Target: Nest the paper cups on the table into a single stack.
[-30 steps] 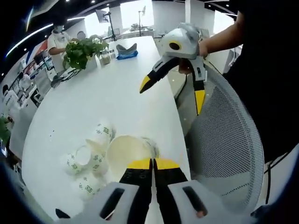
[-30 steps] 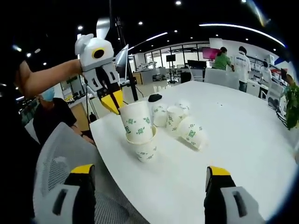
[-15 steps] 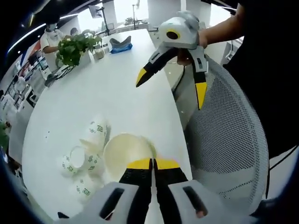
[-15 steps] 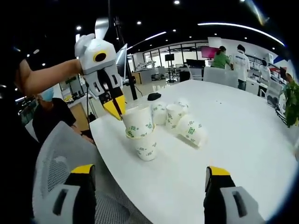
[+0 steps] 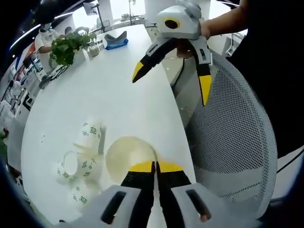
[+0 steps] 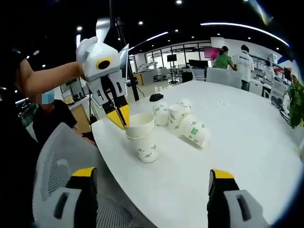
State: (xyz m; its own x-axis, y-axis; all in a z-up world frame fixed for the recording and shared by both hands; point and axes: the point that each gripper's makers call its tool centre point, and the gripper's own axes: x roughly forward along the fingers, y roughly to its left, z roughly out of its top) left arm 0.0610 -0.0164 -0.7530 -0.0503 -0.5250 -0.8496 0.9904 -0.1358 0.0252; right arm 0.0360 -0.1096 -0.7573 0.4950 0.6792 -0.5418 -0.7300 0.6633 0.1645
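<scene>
left gripper (image 6: 121, 118): yellow-tipped jaws pinch rim of paper cup (image 6: 140, 127), nested in standing cup (image 6: 145, 147) | right gripper (image 5: 171, 80): jaws spread wide | glossy white table (image 6: 228, 142): loose cups (image 6: 183, 123) clustered

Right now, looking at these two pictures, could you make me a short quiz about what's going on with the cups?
1. True or false: the left gripper has its jaws shut on the rim of the upper cup, which sits nested in another cup.
2. How do the right gripper jaws stand? A) spread open, holding nothing B) shut on a cup C) shut on a plant
3. Fill in: the loose cups beside the stack lie on the white ____.

Key: 1 true; 2 A; 3 table.
</scene>
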